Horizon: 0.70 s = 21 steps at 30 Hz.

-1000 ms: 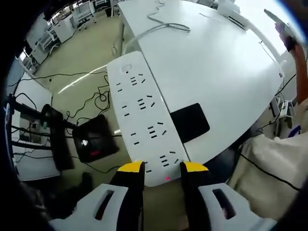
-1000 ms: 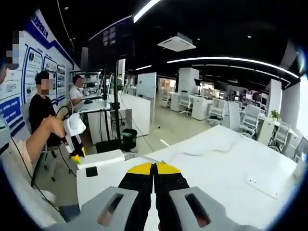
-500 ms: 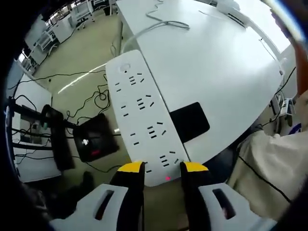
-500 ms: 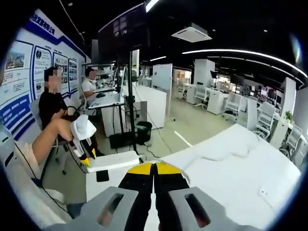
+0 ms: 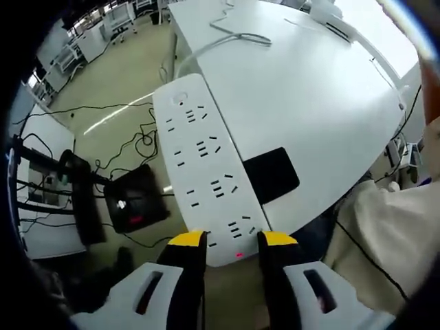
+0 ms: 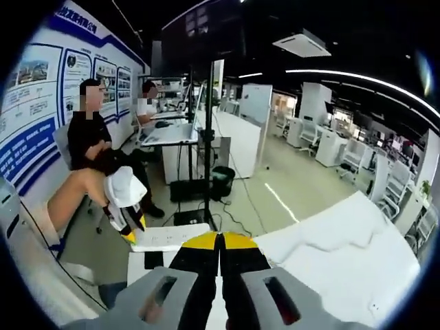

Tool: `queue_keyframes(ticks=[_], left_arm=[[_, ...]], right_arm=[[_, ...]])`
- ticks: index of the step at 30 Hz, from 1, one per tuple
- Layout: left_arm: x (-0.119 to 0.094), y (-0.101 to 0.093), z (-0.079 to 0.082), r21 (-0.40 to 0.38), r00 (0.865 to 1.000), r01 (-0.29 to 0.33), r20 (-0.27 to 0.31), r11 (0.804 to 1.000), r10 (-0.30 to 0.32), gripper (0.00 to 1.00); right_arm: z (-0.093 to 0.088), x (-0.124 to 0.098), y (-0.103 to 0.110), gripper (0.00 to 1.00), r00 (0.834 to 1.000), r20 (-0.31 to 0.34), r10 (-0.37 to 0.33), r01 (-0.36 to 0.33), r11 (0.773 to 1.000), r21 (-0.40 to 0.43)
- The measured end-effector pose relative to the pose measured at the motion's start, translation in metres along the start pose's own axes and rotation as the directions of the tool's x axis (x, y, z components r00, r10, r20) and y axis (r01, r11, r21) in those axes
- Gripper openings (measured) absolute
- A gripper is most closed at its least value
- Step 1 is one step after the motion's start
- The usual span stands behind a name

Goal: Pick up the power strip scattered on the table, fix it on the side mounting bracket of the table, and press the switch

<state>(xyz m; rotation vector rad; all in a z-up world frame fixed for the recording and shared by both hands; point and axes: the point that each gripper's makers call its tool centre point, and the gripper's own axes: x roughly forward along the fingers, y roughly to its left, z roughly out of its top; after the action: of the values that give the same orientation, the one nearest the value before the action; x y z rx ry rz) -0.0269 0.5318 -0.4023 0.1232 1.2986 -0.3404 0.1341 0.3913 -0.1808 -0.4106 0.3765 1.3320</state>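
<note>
Left gripper view: left gripper (image 5: 232, 240) sits at bottom centre, yellow-tipped fingers (image 5: 187, 240) clamped on the near end of the white power strip (image 5: 203, 167). A small red light glows on that end, between the fingertips. Strip runs from bottom centre up toward upper left, socket face toward the camera, lying along the edge of the white surface (image 5: 309, 96). A round button, probably the switch (image 5: 181, 100), is at the far end. Black rectangular patch (image 5: 271, 174) on the surface just right of the strip, touching or nearly touching its long side; likely part of the mounting bracket, can't confirm. White cable (image 5: 234, 34) trails across the surface at the top of the frame. Floor with black cables and a black box at left; a person's sleeve at right.

Right gripper view: right gripper (image 6: 220, 240) at bottom centre, fingers pressed together with nothing between them, pointed out over the surface into an office. At lower left the left gripper shows, holding the strip at the surface edge, with the dark patch just below it. Two people are seated at upper left.

Step in hand, my read: seating the strip on the side bracket. To do it well, keep the left grip firm and the strip's long side parallel to the surface edge, and line it up with the bracket before pushing. Whether it's latched can't be told. The switch end is far from the grip, so the free right gripper should press it, fingers kept together, straight down on the button while the left steadies the strip.
</note>
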Motion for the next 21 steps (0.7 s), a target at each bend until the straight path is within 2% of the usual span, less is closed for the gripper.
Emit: queue_keyframes(ticks=[12,21], left_arm=[[0.0,-0.007,0.0,-0.011,1.0,0.0,0.008,1.0,0.0,0.35],[0.0,-0.006,0.001,-0.012,1.0,0.001,0.01,1.0,-0.001,0.35]], right_arm=[[0.02,0.055,0.011,0.0,0.993,-0.07,0.096,-0.1,0.993,-0.056],[0.017,0.091,0.023,0.0,0.977,-0.157,0.144,-0.16,0.983,-0.094]])
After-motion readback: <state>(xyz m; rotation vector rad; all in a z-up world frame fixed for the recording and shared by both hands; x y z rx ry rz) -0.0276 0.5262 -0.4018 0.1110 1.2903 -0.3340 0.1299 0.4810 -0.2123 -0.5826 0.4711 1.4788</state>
